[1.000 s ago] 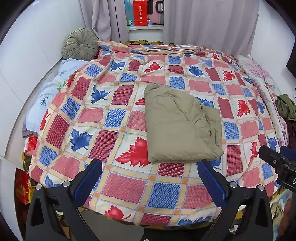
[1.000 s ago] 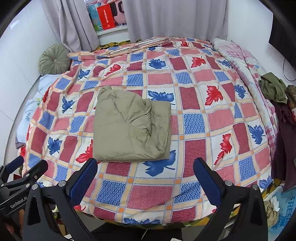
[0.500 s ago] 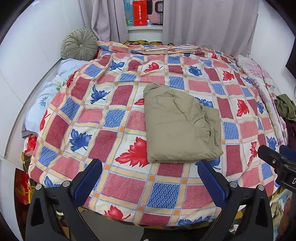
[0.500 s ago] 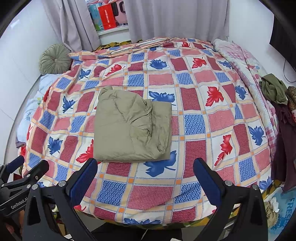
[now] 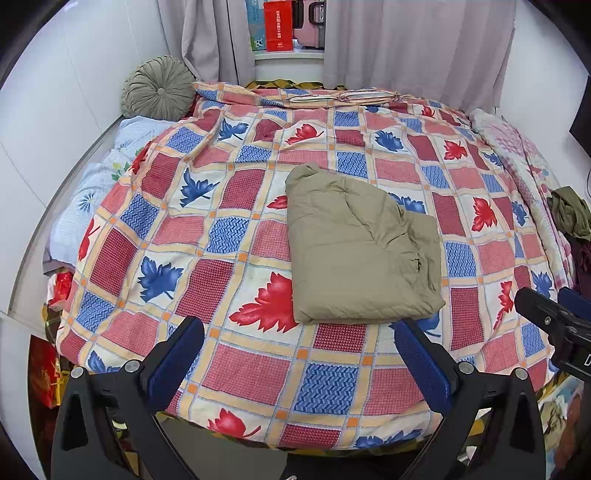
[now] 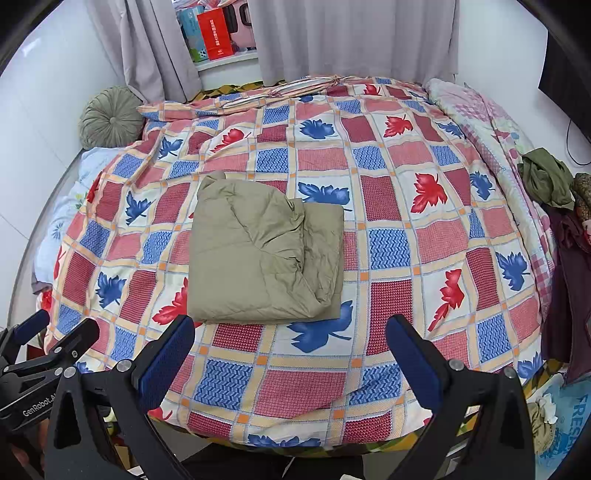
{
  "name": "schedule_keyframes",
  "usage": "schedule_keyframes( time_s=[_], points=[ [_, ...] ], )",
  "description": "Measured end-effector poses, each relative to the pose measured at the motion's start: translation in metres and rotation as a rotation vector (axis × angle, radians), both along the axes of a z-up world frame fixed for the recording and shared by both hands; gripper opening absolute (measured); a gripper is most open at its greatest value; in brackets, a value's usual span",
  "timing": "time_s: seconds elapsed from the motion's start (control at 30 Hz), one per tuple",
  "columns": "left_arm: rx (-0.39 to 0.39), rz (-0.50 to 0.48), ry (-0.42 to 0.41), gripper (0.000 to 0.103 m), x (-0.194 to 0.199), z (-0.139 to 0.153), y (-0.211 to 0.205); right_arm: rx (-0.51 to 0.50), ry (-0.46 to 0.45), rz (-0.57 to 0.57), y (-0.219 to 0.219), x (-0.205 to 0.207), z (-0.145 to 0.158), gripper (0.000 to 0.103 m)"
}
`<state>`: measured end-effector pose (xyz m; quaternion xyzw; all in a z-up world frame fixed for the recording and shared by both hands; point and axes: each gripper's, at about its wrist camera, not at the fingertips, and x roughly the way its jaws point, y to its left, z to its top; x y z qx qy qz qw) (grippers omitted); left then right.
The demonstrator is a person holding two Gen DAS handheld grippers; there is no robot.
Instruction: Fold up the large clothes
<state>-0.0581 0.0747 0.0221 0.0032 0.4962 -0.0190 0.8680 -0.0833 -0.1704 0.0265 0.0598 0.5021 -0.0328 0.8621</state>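
— Garment first: where does it lie?

— Olive-green garment (image 5: pixel 360 254), folded into a thick, roughly square bundle, lies on the bed (image 5: pixel 258 373), a little toward the near edge. In the right wrist view the same bundle (image 6: pixel 258 254) sits left of centre, one folded layer lapped over another along its right side.

— What is under it?

— A patchwork bedspread (image 6: pixel 391 243) of red and blue squares with red and blue leaves (it covers nearly the whole bed).

— And the grippers?

— The left gripper (image 5: pixel 299 356) hangs over the near edge of the bed, fingers (image 5: pixel 175 360) spread wide with nothing between them, apart from the garment. The right gripper (image 6: pixel 290 354) is likewise released and empty, its blue-padded fingers (image 6: pixel 415 363) held short of the bundle. Each shows at the margin of the other's view.

— Anything farther out?

— A round green pleated cushion (image 5: pixel 159 88) at the far left corner by the wall, a pale floral sheet (image 5: pixel 92 192) showing beside the bedspread on the left, and a striped folded cloth (image 5: pixel 340 98) at the far edge. A pink-patterned quilt (image 6: pixel 491 122) runs along the right side, with a crumpled dark-green cloth (image 6: pixel 546 177) on it. Grey curtains (image 6: pixel 354 37) hang behind, and a red box (image 6: pixel 216 35) stands on the sill between them.
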Motion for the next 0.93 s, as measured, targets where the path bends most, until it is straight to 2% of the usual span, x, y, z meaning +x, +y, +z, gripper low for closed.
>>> schedule_keyframes(
  time_s=[0.63,0.93],
  points=[
    [0.001,-0.003,-0.004,0.103,0.0038,0.0023,0.0007,0.001,0.001,-0.002,0.0001,-0.0002,0.0011,0.103],
    [0.0,-0.036,-0.021,0.103,0.0023,0.0052,-0.0023,0.0,0.001,-0.001,0.0011,-0.0005,0.0001,0.103]
  ],
)
